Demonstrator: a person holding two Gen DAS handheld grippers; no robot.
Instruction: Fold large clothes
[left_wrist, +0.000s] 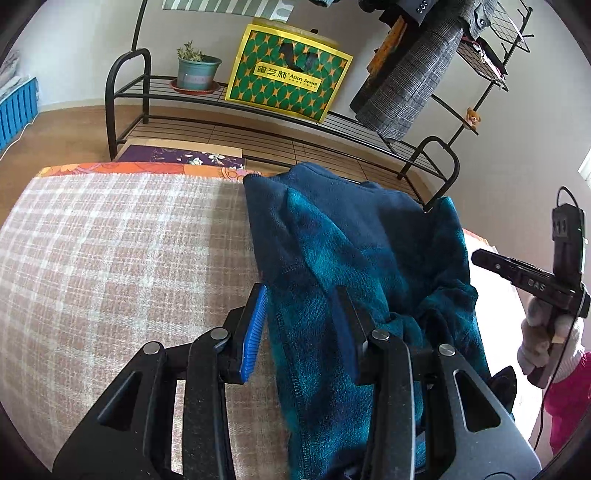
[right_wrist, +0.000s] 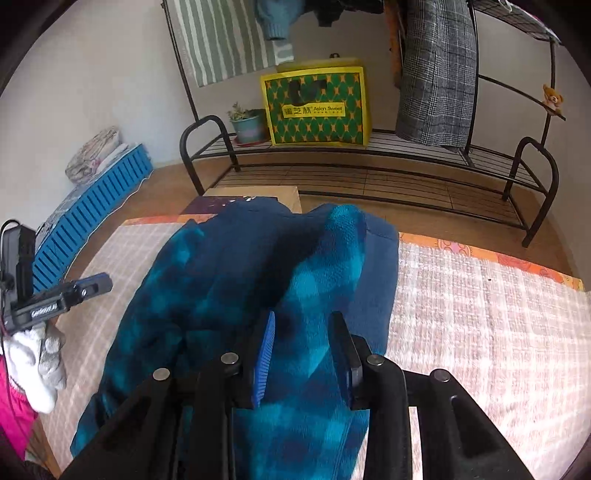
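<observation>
Teal fleece garment (left_wrist: 354, 280) bunched on the checked blanket (left_wrist: 110, 258), long axis running away toward the black shoe rack (left_wrist: 258, 122); near end cut off below both frames. Left claw (left_wrist: 301, 328) part closed, fleece edge between its pads. Right claw (right_wrist: 301, 354) likewise clamping a fleece fold. Only right view shows blue crate (right_wrist: 92, 221) left of rack.

The left gripper (left_wrist: 301, 325) points forward, its jaws set apart with fabric filling the gap between them; its blue ribbed pad (left_wrist: 255, 334) shows on the left finger. The right gripper (right_wrist: 303, 354) does likewise, jaws parted around a fold of cloth. Each is carried by a white-gloved hand: the right hand (left_wrist: 546, 343) and the left hand (right_wrist: 38, 363).
</observation>
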